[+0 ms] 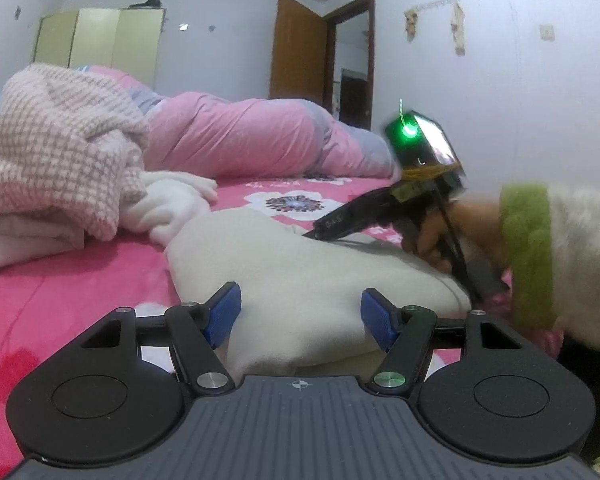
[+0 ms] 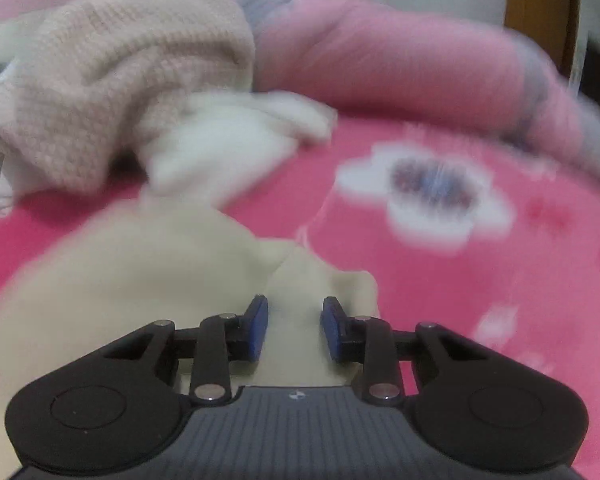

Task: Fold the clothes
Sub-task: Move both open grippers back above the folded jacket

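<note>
Both wrist views low, close, sharing cream garment (image 1: 300,264).

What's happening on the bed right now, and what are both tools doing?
A person is working a cream garment that lies on the pink floral bedsheet. The left tool is open, its blue pads straddling the near edge of the cloth. The right tool is also open, with a fold of the same garment between its pads but not pinched. A pile of other clothes, with a pink knit sweater on top, sits behind, and a pink duvet lies beyond it. The right view is blurred.
</note>
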The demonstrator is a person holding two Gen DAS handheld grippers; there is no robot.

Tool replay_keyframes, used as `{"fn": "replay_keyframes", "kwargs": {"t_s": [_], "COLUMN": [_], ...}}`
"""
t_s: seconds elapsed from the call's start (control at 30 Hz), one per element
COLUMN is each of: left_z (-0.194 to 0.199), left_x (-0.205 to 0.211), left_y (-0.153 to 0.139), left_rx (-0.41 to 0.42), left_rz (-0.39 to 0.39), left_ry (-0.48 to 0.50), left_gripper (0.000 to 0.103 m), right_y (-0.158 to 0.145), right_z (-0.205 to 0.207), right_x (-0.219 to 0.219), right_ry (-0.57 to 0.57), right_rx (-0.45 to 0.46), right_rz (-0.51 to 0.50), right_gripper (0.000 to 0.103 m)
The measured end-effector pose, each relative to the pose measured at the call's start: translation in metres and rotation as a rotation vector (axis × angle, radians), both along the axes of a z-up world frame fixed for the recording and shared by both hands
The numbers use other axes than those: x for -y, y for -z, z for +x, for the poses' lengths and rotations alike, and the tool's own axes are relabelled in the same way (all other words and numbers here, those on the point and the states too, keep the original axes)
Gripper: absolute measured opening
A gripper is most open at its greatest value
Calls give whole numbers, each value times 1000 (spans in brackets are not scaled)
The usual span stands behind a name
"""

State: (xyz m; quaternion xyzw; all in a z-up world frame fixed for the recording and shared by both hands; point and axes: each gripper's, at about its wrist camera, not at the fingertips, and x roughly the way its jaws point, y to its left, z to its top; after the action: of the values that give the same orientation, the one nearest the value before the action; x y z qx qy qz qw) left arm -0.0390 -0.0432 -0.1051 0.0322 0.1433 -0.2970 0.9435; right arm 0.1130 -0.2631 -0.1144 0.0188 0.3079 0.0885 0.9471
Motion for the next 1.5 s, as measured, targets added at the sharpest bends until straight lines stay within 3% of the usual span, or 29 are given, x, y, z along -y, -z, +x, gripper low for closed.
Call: {"fn": "replay_keyframes", "kwargs": {"t_s": [0.07, 0.17, 0.3, 0.4, 0.5, 0.6, 0.67, 0.7, 0.8, 0.9, 1.5], "left_z": [0, 2, -5, 2, 24, 40, 44, 45, 43, 42, 38], "left_x": [2, 0, -7, -2, 17, 31, 34, 36, 39, 43, 61], "left_y": [-3, -11, -35, -51, -47, -31, -20, -16, -13, -13, -13], "left_rx": [-8, -37, 20, 60, 5, -83, -115, -128, -128, -126, -121], "left_rz": [23, 45, 71, 63, 107, 162, 169, 173, 191, 194, 206], "left_ry": [-6, -11, -21, -18, -36, -70, -96, -106, -106, -132, -255], "left_gripper": [68, 67, 67, 67, 67, 67, 68, 68, 69, 69, 71], "right_y": [-9, -21, -64, -84, -90, -67, -38, -16, 29, 34, 34], "right_z": [0, -8, -48, -82, -106, -129, -133, -132, -147, -141, -156], "right_x": [12, 12, 36, 53, 58, 43, 28, 16, 13, 24, 18], "right_ry": [28, 27, 90, 78, 21, -99, -155, -154, -69, -52, -35], "right_rx": [-13, 8, 153, 248, 289, 315, 251, 182, 279, 275, 339], "right_rz": [82, 47, 53, 111, 186, 198, 171, 106, 162, 278, 210], "right_gripper": [30, 28, 28, 29, 29, 29, 29, 29, 31, 32, 38]}}
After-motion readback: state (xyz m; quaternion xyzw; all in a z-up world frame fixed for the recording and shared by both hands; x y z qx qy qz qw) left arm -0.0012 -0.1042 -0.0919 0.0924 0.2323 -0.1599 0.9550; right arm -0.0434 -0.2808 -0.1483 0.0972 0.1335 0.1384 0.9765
